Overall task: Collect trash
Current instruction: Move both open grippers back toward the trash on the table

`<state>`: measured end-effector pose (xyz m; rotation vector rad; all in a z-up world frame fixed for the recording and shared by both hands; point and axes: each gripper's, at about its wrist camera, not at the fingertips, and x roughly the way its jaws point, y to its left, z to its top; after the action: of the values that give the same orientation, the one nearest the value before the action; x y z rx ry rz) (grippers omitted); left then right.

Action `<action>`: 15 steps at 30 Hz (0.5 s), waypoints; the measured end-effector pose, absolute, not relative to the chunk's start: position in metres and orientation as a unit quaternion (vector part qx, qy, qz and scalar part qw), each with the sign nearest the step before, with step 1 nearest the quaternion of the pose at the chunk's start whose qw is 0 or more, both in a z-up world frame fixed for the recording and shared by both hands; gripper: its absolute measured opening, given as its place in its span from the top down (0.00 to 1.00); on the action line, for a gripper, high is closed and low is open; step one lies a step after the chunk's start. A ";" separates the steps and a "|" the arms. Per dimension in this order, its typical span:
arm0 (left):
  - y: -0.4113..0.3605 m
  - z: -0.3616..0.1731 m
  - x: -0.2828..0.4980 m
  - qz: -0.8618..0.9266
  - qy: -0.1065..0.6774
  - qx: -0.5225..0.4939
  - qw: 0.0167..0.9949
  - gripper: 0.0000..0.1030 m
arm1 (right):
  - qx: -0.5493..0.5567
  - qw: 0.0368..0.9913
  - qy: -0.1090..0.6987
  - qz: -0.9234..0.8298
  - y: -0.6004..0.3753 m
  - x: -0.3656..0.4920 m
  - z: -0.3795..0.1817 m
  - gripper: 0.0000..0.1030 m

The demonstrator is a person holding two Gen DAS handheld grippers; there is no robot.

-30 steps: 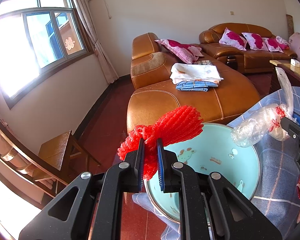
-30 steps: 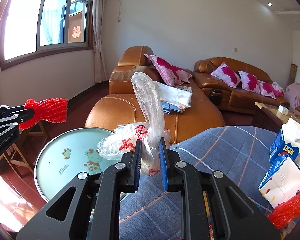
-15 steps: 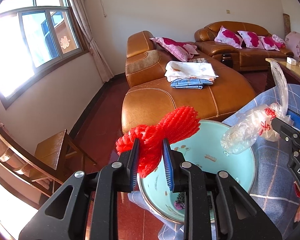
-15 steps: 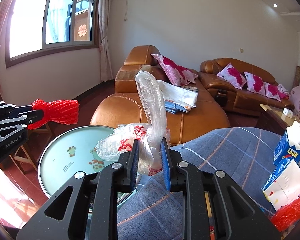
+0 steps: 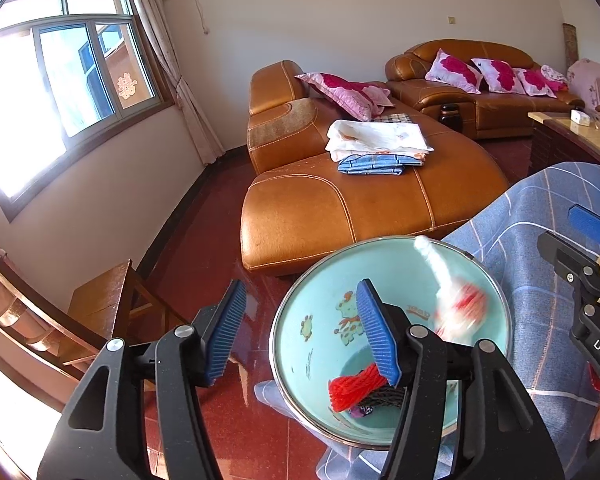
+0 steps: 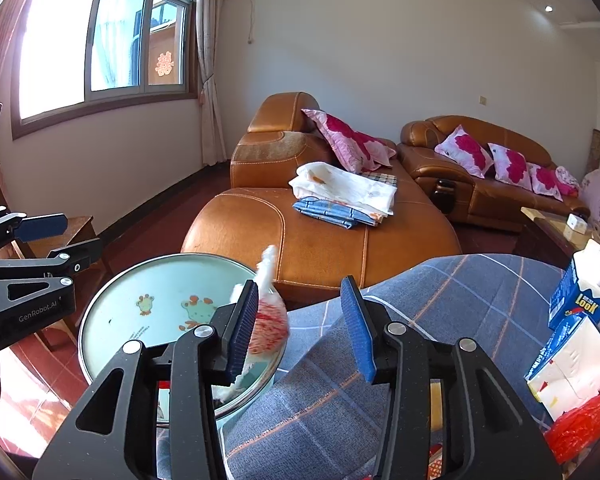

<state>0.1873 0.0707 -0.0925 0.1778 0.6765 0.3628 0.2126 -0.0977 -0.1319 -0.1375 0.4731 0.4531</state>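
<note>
Left tool (image 5: 300, 328) gapes empty above red netting (image 5: 354, 386) in basin (image 5: 320, 320).

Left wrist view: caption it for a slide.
Open left hand-held gripper above the basin, red foam net lying inside, blurred plastic bag dropping in.

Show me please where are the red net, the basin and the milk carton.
red net (image 5: 352, 386): left wrist view, its middle.
basin (image 5: 300, 316): left wrist view, inner wall.
milk carton (image 6: 584, 300): right wrist view, blue front face.

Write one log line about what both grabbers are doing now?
left gripper: open, empty | right gripper: open, empty | red net: in basin | plastic bag: dropping into basin
</note>
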 end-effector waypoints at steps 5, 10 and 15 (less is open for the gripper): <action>0.071 -0.093 0.187 0.175 0.332 0.086 0.923 0.40 | -0.068 0.946 0.229 0.220 -0.098 0.213 -0.132 0.53; 0.072 -0.093 0.187 0.177 0.330 0.084 0.924 0.35 | -0.068 0.948 0.226 0.216 -0.099 0.211 -0.132 0.49; 0.068 -0.093 0.184 0.165 0.332 0.079 0.925 0.34 | -0.056 0.954 0.227 0.187 -0.108 0.207 -0.127 0.47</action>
<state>0.1842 0.0677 -0.0934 0.1622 0.6814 0.3387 0.2070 -0.1080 -0.1273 -0.1134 0.4620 0.3804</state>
